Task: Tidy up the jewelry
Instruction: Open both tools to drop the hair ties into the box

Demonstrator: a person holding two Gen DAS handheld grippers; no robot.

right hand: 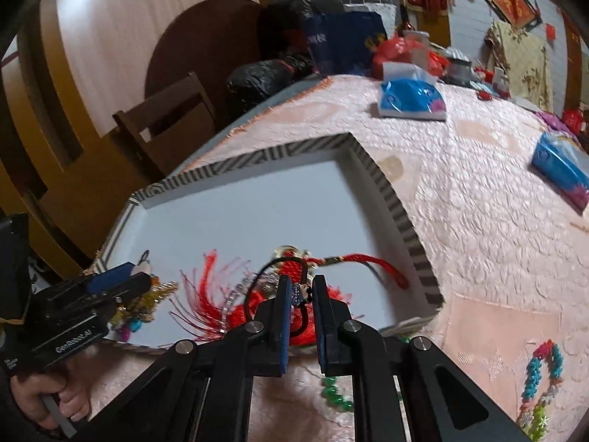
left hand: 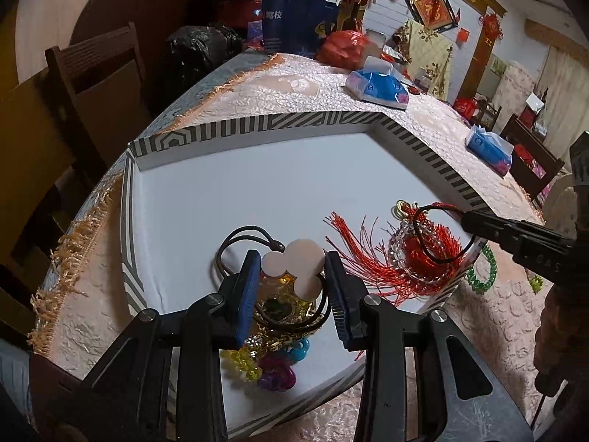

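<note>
A white tray with a striped rim (left hand: pixel 257 125) lies on the pink tablecloth. My left gripper (left hand: pixel 291 269) is shut on a hair tie with white discs (left hand: pixel 298 261), over a pile of gold and coloured bead jewelry (left hand: pixel 272 361) in the tray. My right gripper (right hand: pixel 300 291) is shut on a thin black cord bracelet with a small charm (right hand: pixel 299 294), held over a red tassel ornament (left hand: pixel 416 254) near the tray's right edge. The right gripper also shows in the left wrist view (left hand: pixel 467 221).
A green bead bracelet (left hand: pixel 486 276) and a multicoloured woven band (right hand: pixel 545 368) lie on the cloth right of the tray. Blue tissue packs (left hand: pixel 379 86) (right hand: pixel 559 173), bags and clutter stand at the far side. A wooden chair (left hand: pixel 95 70) stands to the left.
</note>
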